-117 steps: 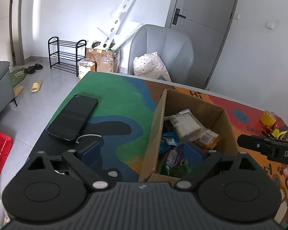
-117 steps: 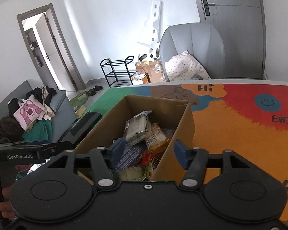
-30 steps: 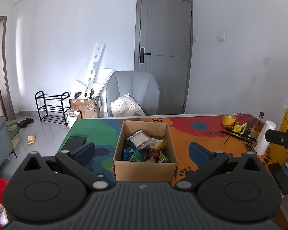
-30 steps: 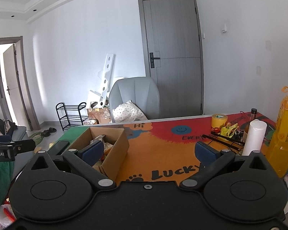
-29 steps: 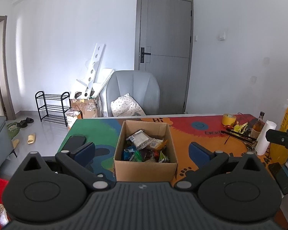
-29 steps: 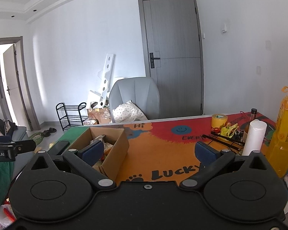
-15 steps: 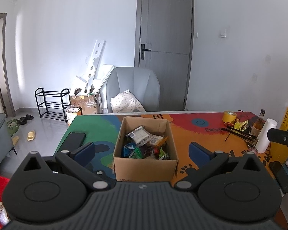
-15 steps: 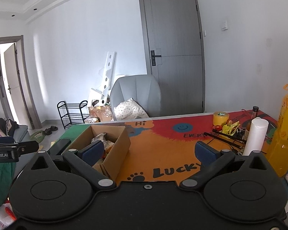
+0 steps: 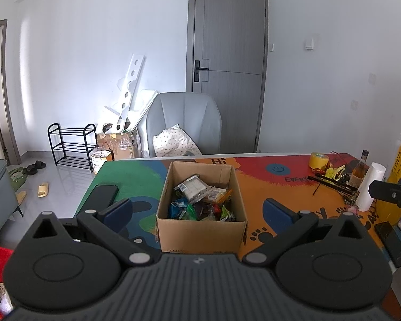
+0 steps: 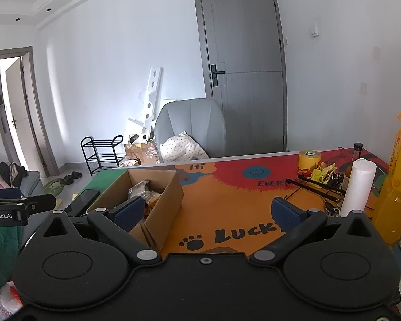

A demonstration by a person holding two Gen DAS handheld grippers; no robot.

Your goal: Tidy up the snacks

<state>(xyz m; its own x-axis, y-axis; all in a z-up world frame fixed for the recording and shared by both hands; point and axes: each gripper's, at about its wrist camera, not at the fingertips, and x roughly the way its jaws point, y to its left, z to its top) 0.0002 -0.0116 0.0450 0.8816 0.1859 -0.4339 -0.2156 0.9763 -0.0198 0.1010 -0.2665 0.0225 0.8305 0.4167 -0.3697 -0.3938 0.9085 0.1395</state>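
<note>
- The snack packets (image 9: 200,200) looked light, crinkly and slippery; I judged a pinch across a flat wrapper edge safest.
- They lay heaped inside the cardboard box (image 9: 200,231) on the worktop (image 9: 280,187).
- My left gripper (image 9: 197,210) hung spread and empty, short of the box; my right gripper (image 10: 205,214) was likewise spread, the box off to its left.

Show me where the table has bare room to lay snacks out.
Bare mat lies between the cardboard box and the paper roll, around the LUCKY lettering. The far right by the tape and orange bottle is crowded.
</note>
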